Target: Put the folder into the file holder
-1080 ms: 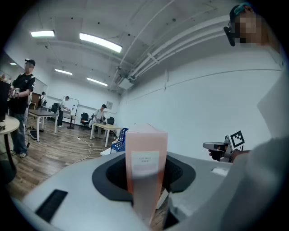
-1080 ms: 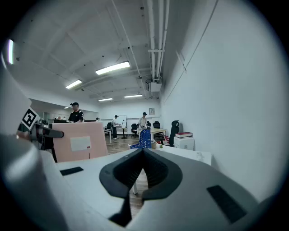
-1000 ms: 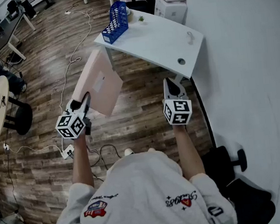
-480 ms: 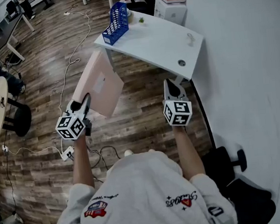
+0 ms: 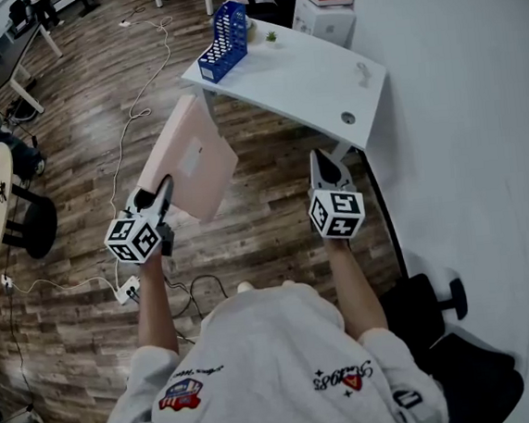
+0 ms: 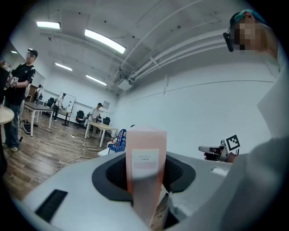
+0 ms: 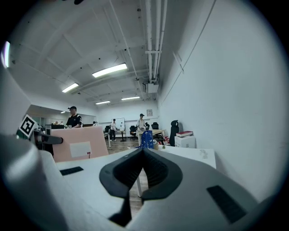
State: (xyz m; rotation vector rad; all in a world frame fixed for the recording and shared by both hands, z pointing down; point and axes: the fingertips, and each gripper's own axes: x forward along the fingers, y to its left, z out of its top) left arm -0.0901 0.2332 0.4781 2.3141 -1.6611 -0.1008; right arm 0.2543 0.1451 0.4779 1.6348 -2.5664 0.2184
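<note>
**Head view:** The left hand-held gripper is clamped on the bottom edge of the pink folder. The folder stands up at a slant over the wood floor, short of the white desk. The blue file holder stands on the far left corner of the desk, well apart from the folder. The right hand-held gripper is held out near the desk's front edge with nothing in it. Since a second ago almost nothing has changed – the desk and file holder sit a tiny bit more to the right in the picture, and both grippers are in the same spots.

**Left gripper view:** The jaws press on the folder from both sides. The file holder shows far behind it.

**Right gripper view:** The jaws are together at their tips and hold nothing. The folder shows off to the left, and the file holder stands ahead on the desk.
</note>
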